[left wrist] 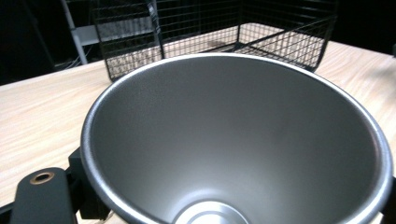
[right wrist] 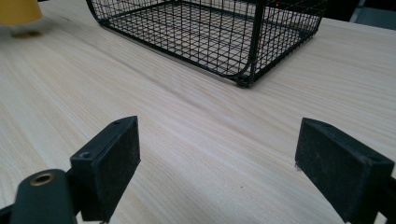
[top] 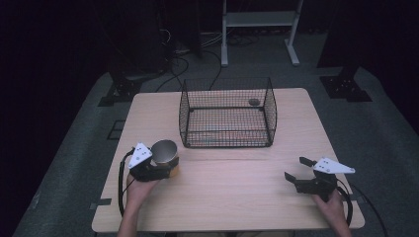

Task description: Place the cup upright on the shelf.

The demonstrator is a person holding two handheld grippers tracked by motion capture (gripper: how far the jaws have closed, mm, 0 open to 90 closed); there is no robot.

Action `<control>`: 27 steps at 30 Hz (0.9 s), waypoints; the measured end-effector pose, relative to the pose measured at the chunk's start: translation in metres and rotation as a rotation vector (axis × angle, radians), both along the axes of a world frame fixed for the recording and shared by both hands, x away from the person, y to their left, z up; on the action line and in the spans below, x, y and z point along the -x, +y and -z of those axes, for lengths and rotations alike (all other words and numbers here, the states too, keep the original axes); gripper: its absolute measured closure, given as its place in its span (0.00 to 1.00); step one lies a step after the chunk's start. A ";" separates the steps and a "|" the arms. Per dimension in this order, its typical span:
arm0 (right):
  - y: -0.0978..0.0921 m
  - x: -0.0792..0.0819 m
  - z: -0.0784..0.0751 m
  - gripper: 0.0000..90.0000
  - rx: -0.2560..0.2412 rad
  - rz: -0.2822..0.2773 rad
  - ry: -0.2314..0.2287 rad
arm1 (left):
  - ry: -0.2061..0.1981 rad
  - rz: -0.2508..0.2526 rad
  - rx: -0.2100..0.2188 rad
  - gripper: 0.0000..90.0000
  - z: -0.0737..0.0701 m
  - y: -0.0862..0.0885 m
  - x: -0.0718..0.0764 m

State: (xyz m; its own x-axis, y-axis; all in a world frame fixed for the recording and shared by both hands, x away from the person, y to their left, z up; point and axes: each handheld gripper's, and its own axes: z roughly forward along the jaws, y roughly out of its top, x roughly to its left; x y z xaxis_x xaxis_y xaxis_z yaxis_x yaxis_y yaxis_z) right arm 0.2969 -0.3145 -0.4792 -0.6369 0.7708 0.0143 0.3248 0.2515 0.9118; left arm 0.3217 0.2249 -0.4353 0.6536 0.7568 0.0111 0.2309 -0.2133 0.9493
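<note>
With your left gripper (top: 157,168) clamped on the metal cup (top: 164,152) near the table's (top: 237,197) front left and your right gripper (top: 298,172) spread wide and empty, you look mid-carry; next, lift the cup over the wire basket's (top: 227,106) rim.

Each hand carries a black two-jaw gripper topped by a pale grey three-cornered plate: the left gripper (top: 157,170) and the right gripper (top: 295,169). A black cable loops from the back of each (thick and glossy). The jaws are flat black blocks, and a brass-ringed hole sits in the black body beside them.
</note>
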 end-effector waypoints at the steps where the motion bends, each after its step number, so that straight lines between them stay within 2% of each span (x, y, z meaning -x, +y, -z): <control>1: 0.000 0.000 0.000 0.14 -0.001 0.001 0.000 | -0.002 0.004 -0.001 0.15 -0.002 -0.002 0.000; 5: 0.000 0.000 0.000 0.14 -0.001 0.000 0.000 | -0.019 0.039 0.013 0.15 -0.010 -0.011 0.002; 10: 0.000 0.000 0.000 0.14 -0.004 -0.002 -0.002 | -0.038 0.074 0.006 0.15 -0.019 -0.023 0.004; 13: -0.001 0.000 0.000 0.14 -0.007 -0.003 -0.003 | -0.056 0.115 0.003 0.15 -0.029 -0.036 0.006; 19: -0.001 0.000 0.000 0.14 -0.009 -0.004 -0.005 | -0.060 0.167 -0.006 0.15 -0.040 -0.051 0.005; 27: -0.001 0.000 0.000 0.14 -0.011 -0.005 -0.005 | -0.052 0.198 -0.016 0.15 -0.048 -0.062 0.000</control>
State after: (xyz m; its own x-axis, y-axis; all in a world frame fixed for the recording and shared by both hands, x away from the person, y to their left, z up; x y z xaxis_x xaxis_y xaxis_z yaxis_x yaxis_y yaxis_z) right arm 0.2966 -0.3155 -0.4792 -0.6411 0.7672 0.0194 0.3188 0.2432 0.9161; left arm 0.3218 0.1631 -0.3877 0.7878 0.6131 0.0598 0.1336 -0.2649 0.9550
